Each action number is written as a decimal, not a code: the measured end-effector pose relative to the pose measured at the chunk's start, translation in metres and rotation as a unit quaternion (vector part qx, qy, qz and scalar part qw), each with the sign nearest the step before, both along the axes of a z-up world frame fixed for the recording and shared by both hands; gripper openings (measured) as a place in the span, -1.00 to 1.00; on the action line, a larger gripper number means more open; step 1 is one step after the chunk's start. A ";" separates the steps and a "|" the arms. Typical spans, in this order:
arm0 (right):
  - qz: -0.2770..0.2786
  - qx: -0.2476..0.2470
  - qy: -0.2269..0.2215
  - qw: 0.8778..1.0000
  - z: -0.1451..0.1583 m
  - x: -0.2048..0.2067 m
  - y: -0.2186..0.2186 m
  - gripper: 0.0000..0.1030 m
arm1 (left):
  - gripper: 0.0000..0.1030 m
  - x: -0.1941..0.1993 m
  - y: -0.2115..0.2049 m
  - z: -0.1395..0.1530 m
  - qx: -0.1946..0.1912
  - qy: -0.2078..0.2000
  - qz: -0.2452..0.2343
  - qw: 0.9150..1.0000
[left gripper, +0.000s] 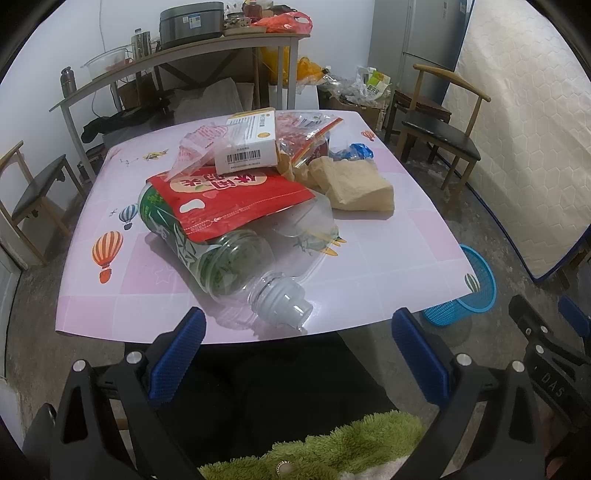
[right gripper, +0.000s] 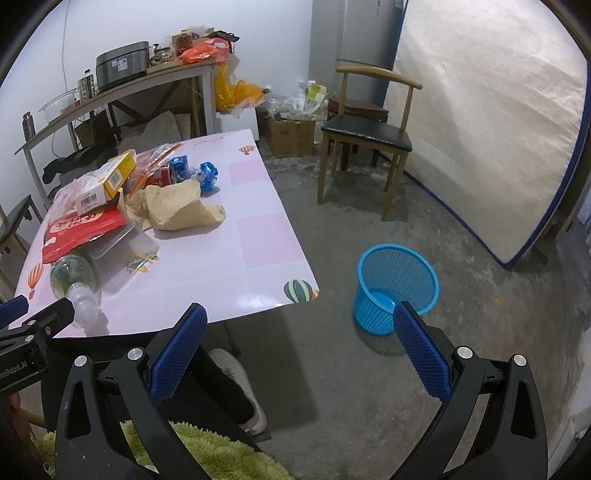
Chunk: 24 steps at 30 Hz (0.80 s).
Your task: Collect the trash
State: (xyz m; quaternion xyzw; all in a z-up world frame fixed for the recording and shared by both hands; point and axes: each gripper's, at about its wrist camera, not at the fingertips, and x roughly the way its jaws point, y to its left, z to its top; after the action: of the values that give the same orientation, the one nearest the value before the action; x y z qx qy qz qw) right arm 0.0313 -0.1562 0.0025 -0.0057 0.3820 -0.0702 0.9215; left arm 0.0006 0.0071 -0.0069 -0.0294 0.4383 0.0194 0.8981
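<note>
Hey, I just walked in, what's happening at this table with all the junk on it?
A person holds tongs in each hand, clearing trash. Both the left tongs and right tongs are open and empty. The pile on the pink table is untouched: a plastic bottle nearest the left tongs, a red snack bag, a white box, a brown paper bag. The blue basket stands on the floor beside the table.

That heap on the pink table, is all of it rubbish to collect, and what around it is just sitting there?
For the job:
plastic bottle
red snack bag
white box
brown paper bag
blue wrapper
blue basket
left tool and right tool, both open

Just lying about:
wooden chair
mattress
rice cooker
</note>
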 end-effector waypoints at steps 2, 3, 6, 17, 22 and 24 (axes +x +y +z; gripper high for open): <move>0.002 0.000 0.000 1.000 0.000 0.004 0.001 0.87 | 0.92 0.000 0.000 0.000 0.000 0.000 0.000 1.000; 0.002 0.000 0.000 1.000 0.001 0.004 0.001 0.87 | 0.92 0.000 0.000 0.000 0.000 0.000 0.000 1.000; 0.002 0.000 0.000 1.000 0.001 0.004 0.001 0.87 | 0.92 0.000 0.000 0.000 0.000 0.000 0.000 1.000; 0.002 -0.001 0.002 1.000 0.001 0.004 0.002 0.87 | 0.92 0.001 0.000 0.001 0.000 0.002 -0.007 1.000; 0.002 -0.001 0.001 1.000 0.002 0.004 0.001 0.87 | 0.92 0.000 -0.001 0.001 0.000 0.003 -0.009 1.000; 0.002 -0.001 0.001 1.000 0.002 0.004 0.002 0.87 | 0.92 0.000 -0.001 0.001 -0.001 0.003 -0.008 1.000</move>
State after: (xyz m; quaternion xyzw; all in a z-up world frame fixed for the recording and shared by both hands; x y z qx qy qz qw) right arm 0.0353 -0.1546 0.0041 -0.0069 0.3828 -0.0690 0.9212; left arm 0.0010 0.0057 -0.0060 -0.0263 0.4411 0.0117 0.8970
